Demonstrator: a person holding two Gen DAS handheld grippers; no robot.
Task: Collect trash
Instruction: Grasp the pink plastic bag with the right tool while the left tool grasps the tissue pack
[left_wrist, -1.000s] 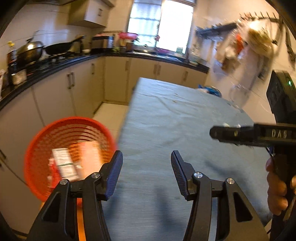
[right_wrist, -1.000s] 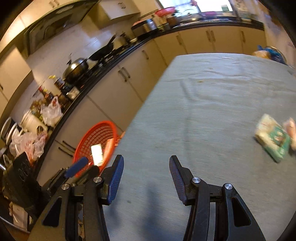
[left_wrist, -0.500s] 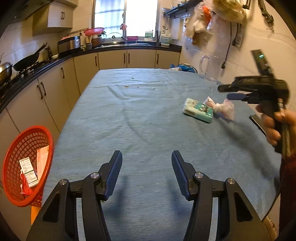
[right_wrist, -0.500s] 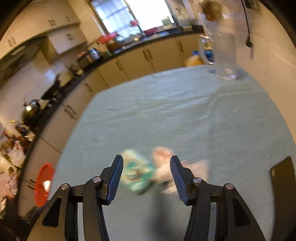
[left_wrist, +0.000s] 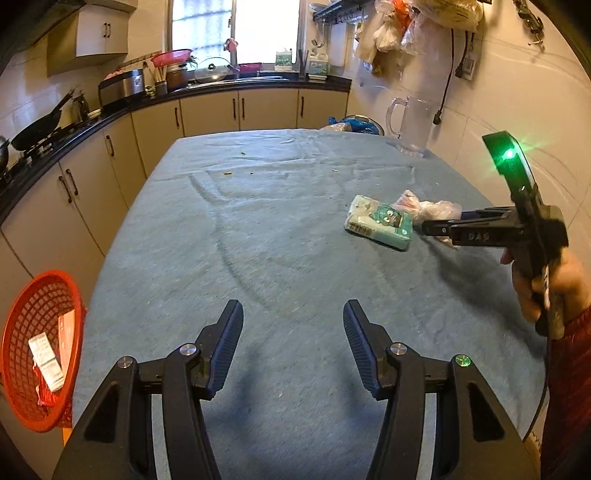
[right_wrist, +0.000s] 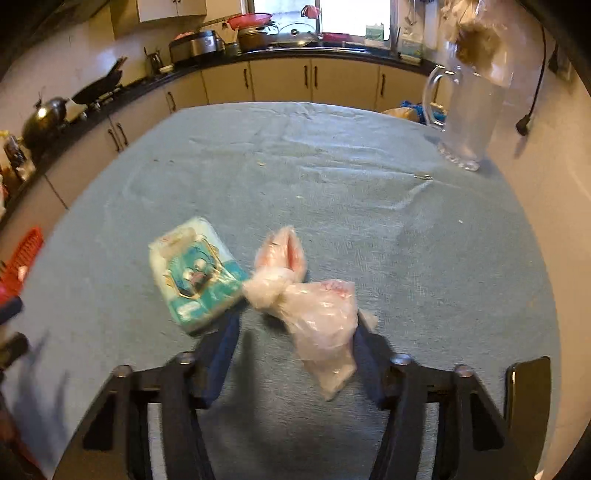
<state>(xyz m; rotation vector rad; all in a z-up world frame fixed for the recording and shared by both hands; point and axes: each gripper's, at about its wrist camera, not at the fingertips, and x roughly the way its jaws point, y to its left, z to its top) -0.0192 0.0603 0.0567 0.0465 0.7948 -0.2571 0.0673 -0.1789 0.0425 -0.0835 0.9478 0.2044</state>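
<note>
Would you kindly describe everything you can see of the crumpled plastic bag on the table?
The plastic bag is thin, translucent film, whitish with pink tints, knotted near one end so a pink tuft flares out beyond the knot. It lies slack and wrinkled on the blue tablecloth, its knot against the tissue pack. The right gripper has just been closing, its blurred fingers either side of the bag; whether they press it is unclear.

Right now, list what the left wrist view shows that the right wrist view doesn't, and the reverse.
Left wrist only: the contents of the red basket, the open left tool, and the hand holding the right tool.

Right wrist only: a dark flat object at the table's right edge.

Both: tissue pack, knotted plastic bag, glass pitcher, blue tablecloth.
</note>
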